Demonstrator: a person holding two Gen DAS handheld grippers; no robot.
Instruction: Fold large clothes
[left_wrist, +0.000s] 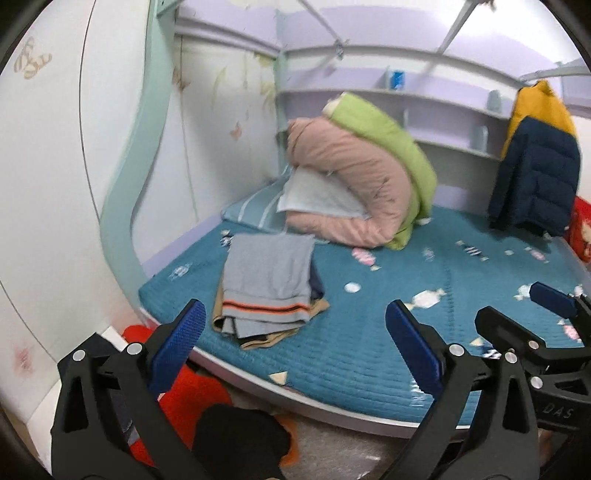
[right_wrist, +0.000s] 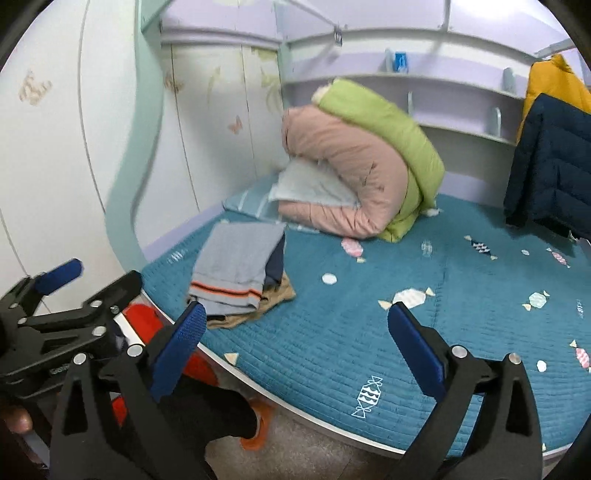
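I had both claws hovering at the near edge of the bed (left_wrist: 369, 354), neither touching cloth. My left gripper (left_wrist: 295, 325) stood spread wide and empty, and my right gripper (right_wrist: 297, 328) was likewise agape with nothing between its blue pads (right_wrist: 184, 332). The folded stack of clothes (left_wrist: 267, 286), grey striped garment on top, lay on the teal quilt just ahead of the left claw's left finger, apart from it. A pink-and-green duvet (left_wrist: 362, 173) was heaped farther back.

Ahead of your left gripper (left_wrist: 295, 328): matt quilted bedspread (left_wrist: 369, 325), soft knit folded clothes (left_wrist: 269, 277); textured rubbery blue pads (left_wrist: 181, 332).
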